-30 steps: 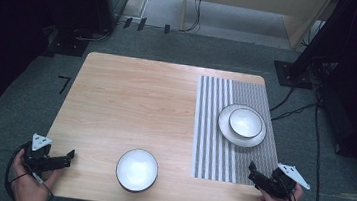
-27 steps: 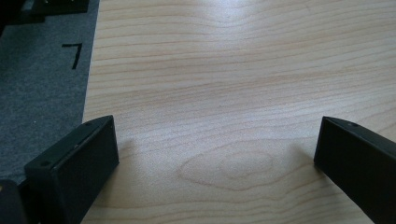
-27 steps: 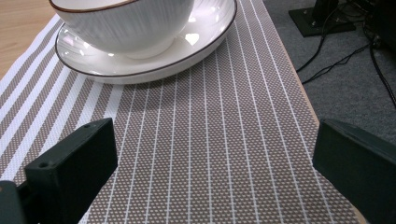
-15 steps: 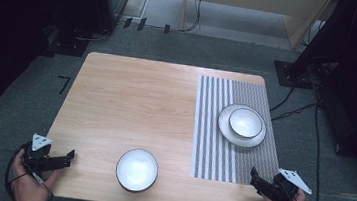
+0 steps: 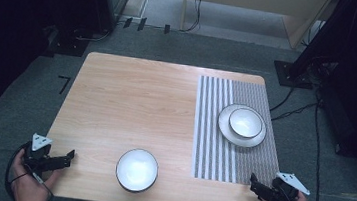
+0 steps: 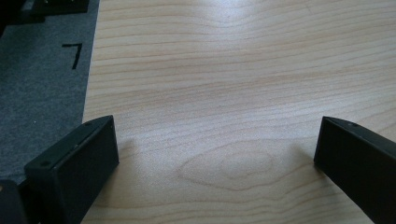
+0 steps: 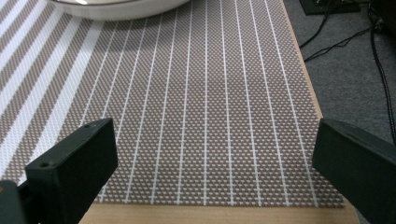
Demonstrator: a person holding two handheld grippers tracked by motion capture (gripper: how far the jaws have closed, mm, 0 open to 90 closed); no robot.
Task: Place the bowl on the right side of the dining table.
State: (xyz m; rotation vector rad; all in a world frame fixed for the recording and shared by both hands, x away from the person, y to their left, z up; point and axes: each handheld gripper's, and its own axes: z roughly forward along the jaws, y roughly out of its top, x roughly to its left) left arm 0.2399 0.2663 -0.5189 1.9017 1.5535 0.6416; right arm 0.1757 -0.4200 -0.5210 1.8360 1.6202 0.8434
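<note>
A white bowl with a dark rim (image 5: 137, 170) sits near the table's front edge, left of centre. On the striped placemat (image 5: 213, 134) at the right, a second white bowl (image 5: 245, 122) rests in a white plate (image 5: 228, 131); the plate's edge (image 7: 116, 9) shows at the top of the right gripper view. My left gripper (image 5: 69, 158) rests at the front left corner, open, with bare wood between its jaws (image 6: 215, 154). My right gripper (image 5: 253, 181) lies at the front right corner over the mat's near end (image 7: 210, 154), open and holding nothing.
The wooden table (image 5: 136, 101) stands on grey carpet (image 5: 24, 109). Cables (image 5: 291, 110) trail on the floor to the right. Dark equipment stands (image 5: 72, 39) sit beyond the far left corner, and a light wooden cabinet (image 5: 257, 3) stands at the back.
The right gripper has slid slightly back toward the table's front edge. The left gripper and the bowls have not moved.
</note>
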